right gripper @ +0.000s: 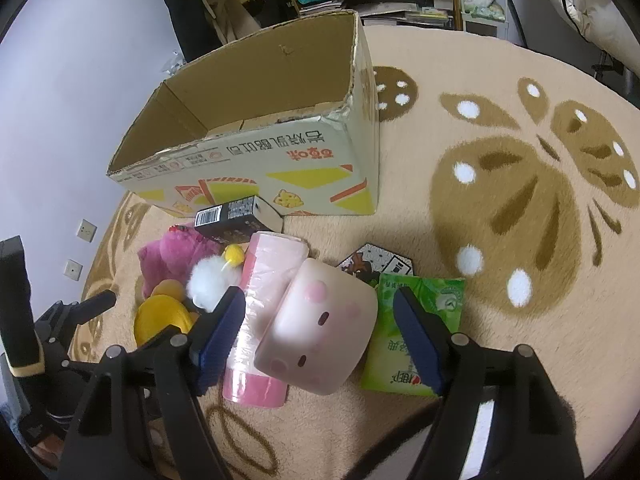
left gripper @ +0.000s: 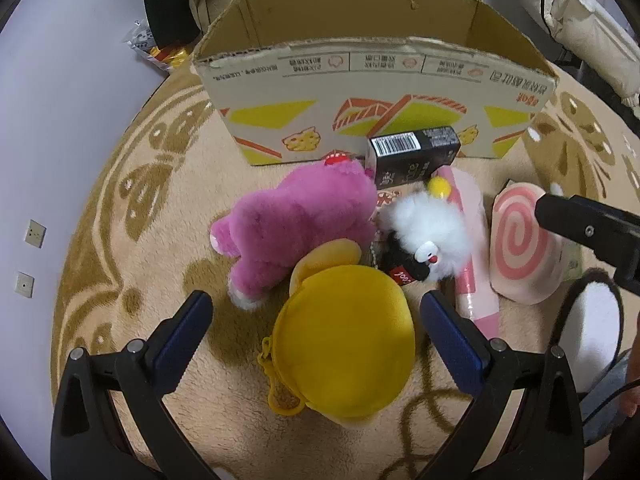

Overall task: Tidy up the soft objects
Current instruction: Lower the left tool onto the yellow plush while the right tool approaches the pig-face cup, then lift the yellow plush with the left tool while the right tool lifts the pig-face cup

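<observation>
A round yellow plush (left gripper: pixel 344 340) lies on the rug between the fingers of my left gripper (left gripper: pixel 318 320), which is open with a gap on both sides. Behind it lie a pink plush bear (left gripper: pixel 296 224) and a white fluffy toy (left gripper: pixel 428 232). My right gripper (right gripper: pixel 320 320) is open astride a pale pink cushion with a face (right gripper: pixel 320 332); its pads stand just off the cushion's sides. The left view shows this cushion's swirl end (left gripper: pixel 520 240). A pink wrapped roll (right gripper: pixel 272 268) leans against the cushion by the right gripper's left finger.
An open, empty-looking cardboard box (right gripper: pixel 280 152) stands just behind the pile, with a black carton (right gripper: pixel 236 220) at its foot. A green tissue pack (right gripper: pixel 436 296) and a hexagonal card (right gripper: pixel 372 264) lie right of the cushion. Beige rug (right gripper: pixel 500 360) extends rightward; shelves and a wall behind.
</observation>
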Demonstrator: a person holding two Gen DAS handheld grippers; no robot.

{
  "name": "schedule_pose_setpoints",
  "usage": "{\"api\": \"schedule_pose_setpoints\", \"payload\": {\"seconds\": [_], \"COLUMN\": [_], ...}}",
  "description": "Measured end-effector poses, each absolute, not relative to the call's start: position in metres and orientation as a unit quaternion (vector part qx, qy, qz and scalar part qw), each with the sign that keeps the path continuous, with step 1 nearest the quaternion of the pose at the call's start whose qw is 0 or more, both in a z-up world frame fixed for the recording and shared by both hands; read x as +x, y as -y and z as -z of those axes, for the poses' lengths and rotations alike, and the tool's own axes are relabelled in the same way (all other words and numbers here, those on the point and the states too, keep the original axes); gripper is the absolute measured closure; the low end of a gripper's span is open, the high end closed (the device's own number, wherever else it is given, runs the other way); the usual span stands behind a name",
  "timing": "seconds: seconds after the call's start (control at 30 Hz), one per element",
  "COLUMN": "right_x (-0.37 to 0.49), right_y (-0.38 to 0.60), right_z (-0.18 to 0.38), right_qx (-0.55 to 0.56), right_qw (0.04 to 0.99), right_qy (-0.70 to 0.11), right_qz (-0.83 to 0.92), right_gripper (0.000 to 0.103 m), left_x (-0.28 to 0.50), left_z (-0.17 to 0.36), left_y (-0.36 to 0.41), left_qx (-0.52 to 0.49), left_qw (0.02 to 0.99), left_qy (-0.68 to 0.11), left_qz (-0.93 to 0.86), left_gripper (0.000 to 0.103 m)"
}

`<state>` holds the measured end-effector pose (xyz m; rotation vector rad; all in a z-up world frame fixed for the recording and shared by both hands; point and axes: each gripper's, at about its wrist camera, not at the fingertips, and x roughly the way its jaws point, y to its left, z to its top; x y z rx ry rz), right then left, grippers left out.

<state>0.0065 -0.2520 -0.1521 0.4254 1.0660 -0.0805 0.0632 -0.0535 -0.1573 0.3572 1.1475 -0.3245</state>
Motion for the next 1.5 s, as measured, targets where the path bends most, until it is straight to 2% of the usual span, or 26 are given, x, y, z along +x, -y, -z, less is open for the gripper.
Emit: {"api": "schedule_pose_setpoints", "payload": {"seconds": [0.43,0.5,0.6,0.63,0.7,0.83,1.1,1.27,1.5], "right_x": [0.006,0.007,0.008,0.008,0.009,0.009,0.010,0.011,0.009], "right_y": [0.257,0.257,0.256,0.256,0.255,0.256,0.249,0.241,0.246], "right_z": [0.160,0.161,0.162,0.162,0.163,0.165,0.163,0.154,0.144], "right_qx": [0.223,0.224,0.223,0.221,0.218,0.226,0.214,0.191,0.200], "right_qw": [0.827,0.825,0.825,0.825,0.824,0.821,0.827,0.842,0.850], "right_qy": [-0.515,-0.516,-0.519,-0.519,-0.521,-0.523,-0.519,-0.504,-0.486], "right_qz": [0.039,0.040,0.040,0.043,0.042,0.035,0.033,0.029,0.032], "right_gripper": [0.023,0.023,0.024,0.026,0.036,0.037,0.057,0.061,0.061], "left_x": [0.061,0.061,0.064,0.065,0.065,0.063,0.059,0.062,0.063], "left_z": [0.183,0.186,0.192,0.193,0.194,0.192,0.184,0.177,0.154], "left_y": [0.062,0.062,0.059,0.059,0.058,0.061,0.066,0.061,0.058], "left_qx": [0.199,0.203,0.188,0.183,0.167,0.178,0.175,0.172,0.152], "left_qw": [0.789,0.786,0.780,0.780,0.774,0.776,0.782,0.788,0.810], "left_qy": [-0.562,-0.563,-0.576,-0.578,-0.587,-0.579,-0.573,-0.566,-0.543], "left_qz": [0.151,0.154,0.156,0.156,0.169,0.175,0.173,0.173,0.160], "left_gripper": [0.001,0.010,0.012,0.013,0.025,0.031,0.035,0.039,0.040]}}
